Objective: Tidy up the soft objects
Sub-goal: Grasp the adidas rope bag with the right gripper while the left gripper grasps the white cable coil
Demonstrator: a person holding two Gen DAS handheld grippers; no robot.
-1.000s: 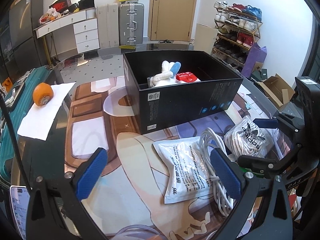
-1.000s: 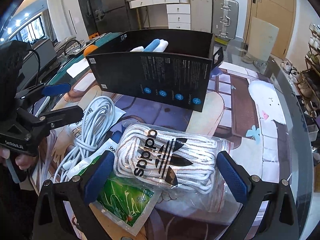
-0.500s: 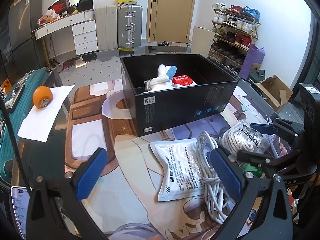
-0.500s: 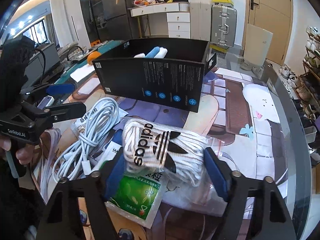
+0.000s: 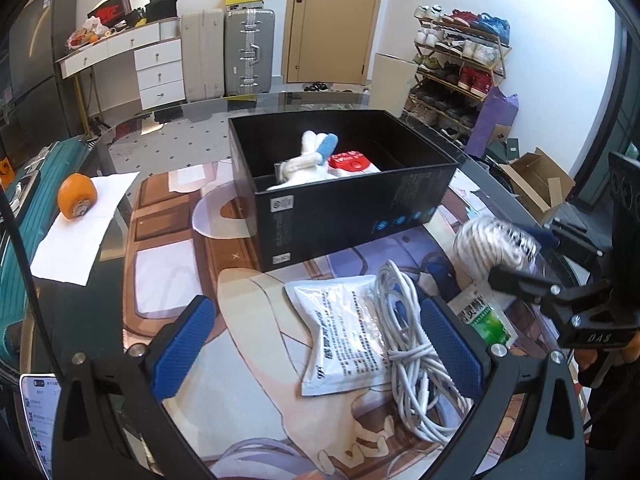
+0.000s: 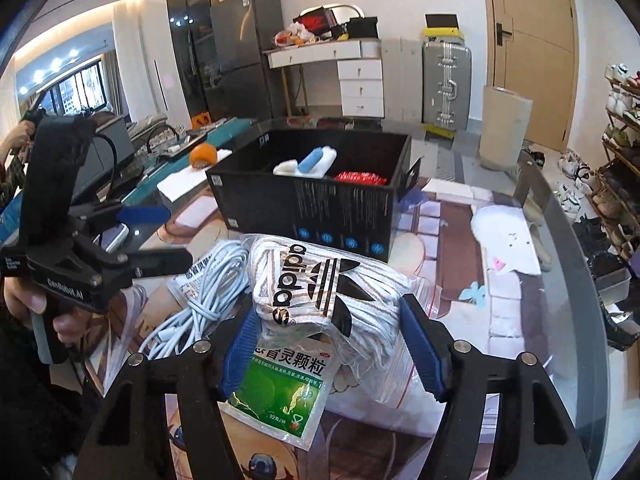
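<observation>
One clear plastic bag of white shoelaces printed with a black three-stripe logo [image 6: 320, 292] is sitting between the blue pads of the right gripper [image 6: 332, 348], whose jaws are closing on it; the pads are pressing into both sides of the bundle, and the bag is hanging above the table in front of the box, its loose zip end trailing to the right. Directly under it, a green and white foil sachet with printed characters [image 6: 280, 384] is peeking out between the same fingers, though I cannot tell whether it is being pinched too or just lying beneath. Just to the left, a coil of white cable [image 6: 204, 300] is lying partly over a flat white printed pouch [image 5: 344, 336] on the glass table with the cartoon mat under it [image 5: 256, 360]. The left gripper [image 5: 320, 348] is hovering over that pouch and cable with its jaws standing wide apart and nothing touching its pads. Behind these things, an open black cardboard box [image 5: 352, 208] is holding a white and blue knitted glove bundle [image 5: 312, 156] and a red packet [image 5: 350, 160]. Farther left, an orange fruit [image 5: 77, 196] is resting on a white paper sheet [image 5: 76, 236].
</observation>
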